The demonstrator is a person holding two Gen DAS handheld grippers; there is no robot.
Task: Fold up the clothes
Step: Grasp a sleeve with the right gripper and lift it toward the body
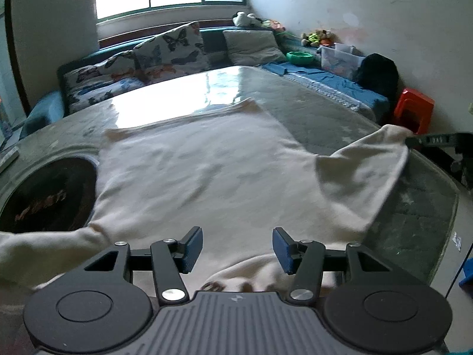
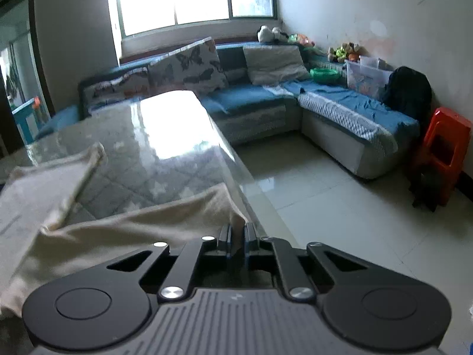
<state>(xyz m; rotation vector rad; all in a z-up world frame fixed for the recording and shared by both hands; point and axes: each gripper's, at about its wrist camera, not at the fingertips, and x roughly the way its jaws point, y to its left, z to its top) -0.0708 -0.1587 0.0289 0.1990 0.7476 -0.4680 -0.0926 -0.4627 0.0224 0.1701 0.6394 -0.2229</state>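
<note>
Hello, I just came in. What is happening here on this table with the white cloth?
A person is folding a cream long-sleeved top that lies spread flat on the glass-topped table, using a handheld gripper in each hand. The right gripper is shut on the end of one sleeve and holds it lifted near the table's edge. The left gripper is open above the collar end of the top, holding nothing. No fold is finished yet.
</note>
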